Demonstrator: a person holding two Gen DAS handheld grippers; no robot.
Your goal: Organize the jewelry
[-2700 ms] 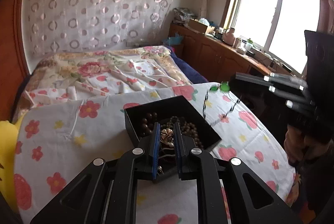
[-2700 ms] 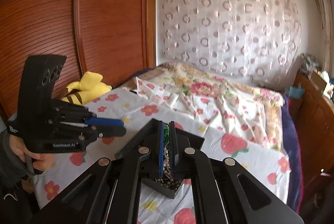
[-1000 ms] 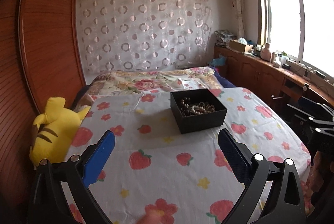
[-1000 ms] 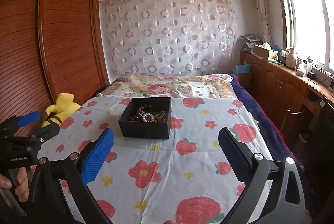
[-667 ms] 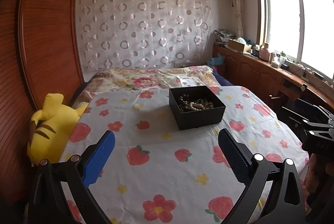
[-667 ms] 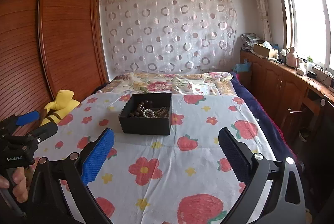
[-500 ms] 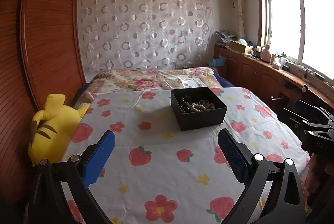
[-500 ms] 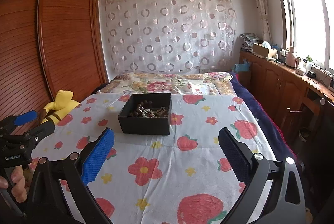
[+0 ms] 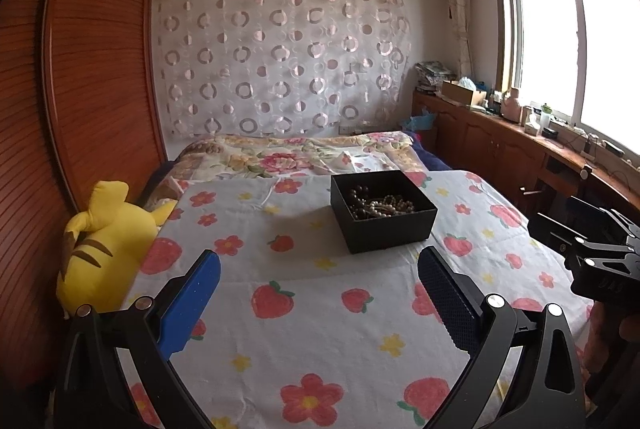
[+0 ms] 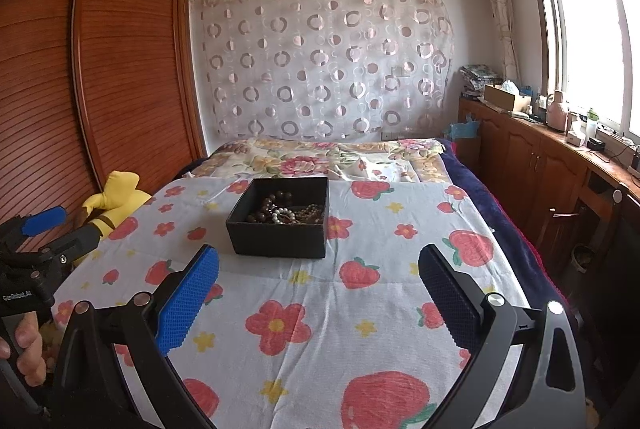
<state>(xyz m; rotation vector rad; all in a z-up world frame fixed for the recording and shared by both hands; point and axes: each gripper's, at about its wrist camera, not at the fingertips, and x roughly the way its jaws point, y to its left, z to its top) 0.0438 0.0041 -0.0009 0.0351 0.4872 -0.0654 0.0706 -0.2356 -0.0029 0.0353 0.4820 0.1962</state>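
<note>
A: Where did we see the box (image 9: 383,213)?

B: It sat on the sheet (image 9: 304,293) with red flowers and strawberries. We saw it from both sides, and it was well apart from both of our grippers.

A: What was in the box?

B: We saw beads (image 10: 286,213) piled inside it. Some were dark and some were pale. We could not tell one piece from another.

A: How were the fingers of our left gripper (image 9: 318,299)?

B: They were spread wide, with nothing between them. The blue pad (image 9: 188,303) sat on the near side of the box, off to the left.

A: And our right gripper (image 10: 318,299)?

B: It was the same. Its fingers were spread wide and it held nothing. The box was past them, a little left of the middle.

A: What else was near the box?

B: A yellow toy (image 9: 104,245) lay left of the box, at the edge of the sheet, next to the brown closet (image 9: 72,101). Behind the box was a flowery blanket (image 10: 320,159), and behind that a curtain (image 10: 324,57) with rings on it. The window (image 9: 576,49) was far to the right of the box.
</note>
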